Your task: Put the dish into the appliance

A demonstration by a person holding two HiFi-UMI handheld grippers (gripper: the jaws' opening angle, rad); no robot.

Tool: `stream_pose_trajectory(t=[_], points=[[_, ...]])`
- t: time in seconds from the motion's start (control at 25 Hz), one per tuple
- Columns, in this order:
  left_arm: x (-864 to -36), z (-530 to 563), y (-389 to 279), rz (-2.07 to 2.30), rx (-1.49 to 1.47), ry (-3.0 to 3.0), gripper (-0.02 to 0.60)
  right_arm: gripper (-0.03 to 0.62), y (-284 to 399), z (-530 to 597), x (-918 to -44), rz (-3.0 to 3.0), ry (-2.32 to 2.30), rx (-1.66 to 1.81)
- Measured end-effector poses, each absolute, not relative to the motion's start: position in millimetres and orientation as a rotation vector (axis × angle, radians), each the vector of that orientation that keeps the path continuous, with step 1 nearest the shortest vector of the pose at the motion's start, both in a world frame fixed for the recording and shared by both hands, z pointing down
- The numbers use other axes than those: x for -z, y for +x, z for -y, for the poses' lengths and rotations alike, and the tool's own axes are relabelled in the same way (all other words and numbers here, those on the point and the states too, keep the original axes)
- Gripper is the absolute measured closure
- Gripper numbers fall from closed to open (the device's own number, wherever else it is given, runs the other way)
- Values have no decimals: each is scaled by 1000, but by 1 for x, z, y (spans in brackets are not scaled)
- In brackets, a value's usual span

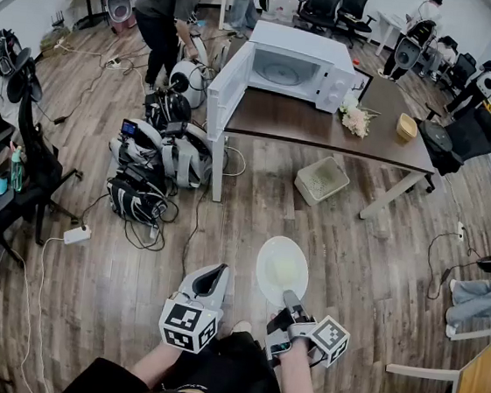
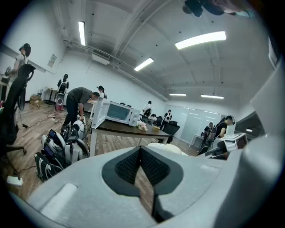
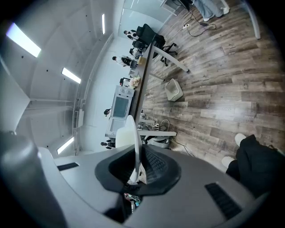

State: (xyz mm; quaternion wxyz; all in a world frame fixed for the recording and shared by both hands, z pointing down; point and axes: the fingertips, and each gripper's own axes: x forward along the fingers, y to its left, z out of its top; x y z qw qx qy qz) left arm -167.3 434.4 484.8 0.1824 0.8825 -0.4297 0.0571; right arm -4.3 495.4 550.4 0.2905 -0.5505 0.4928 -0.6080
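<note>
Wood floor [image 1: 354, 248] runs between the person and a dark desk [image 1: 324, 125], well ahead. A microwave [image 1: 287, 64] sits at the desk's far left corner with its door [image 1: 227, 88] swung open past the left edge. Flowers [image 1: 355, 120] lie just to its right, and a basket [image 1: 407, 128] stands near the right edge.

The plate [image 1: 282, 269] is nowhere near the microwave yet. It is out in front of the person, over the floor, with the right gripper [image 1: 288, 300] clamped on its near rim. The left gripper [image 1: 212, 277] is closed with nothing between its jaws.

The grip looks like the weak point. Only a thin edge is pinched, so the plate could pivot or slip out if the hand jolts or tips further. The route adds risk: bags [image 1: 157, 163] and cables [image 1: 193, 229] crowd the floor by the desk's left end, and a person [image 1: 169, 15] is bent over beyond them. At the microwave, a plate carried too wide or tilted could knock the door or the frame of the opening. The empty gripper could steady the far rim.
</note>
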Motion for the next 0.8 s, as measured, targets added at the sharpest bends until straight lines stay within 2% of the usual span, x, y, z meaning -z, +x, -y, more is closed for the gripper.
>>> stream_pose_trajectory(t=[0.8], points=[[-481,-407,-179,1152,-149,2560,574,556,-33,-445,-523,-1465,-1455,1492]])
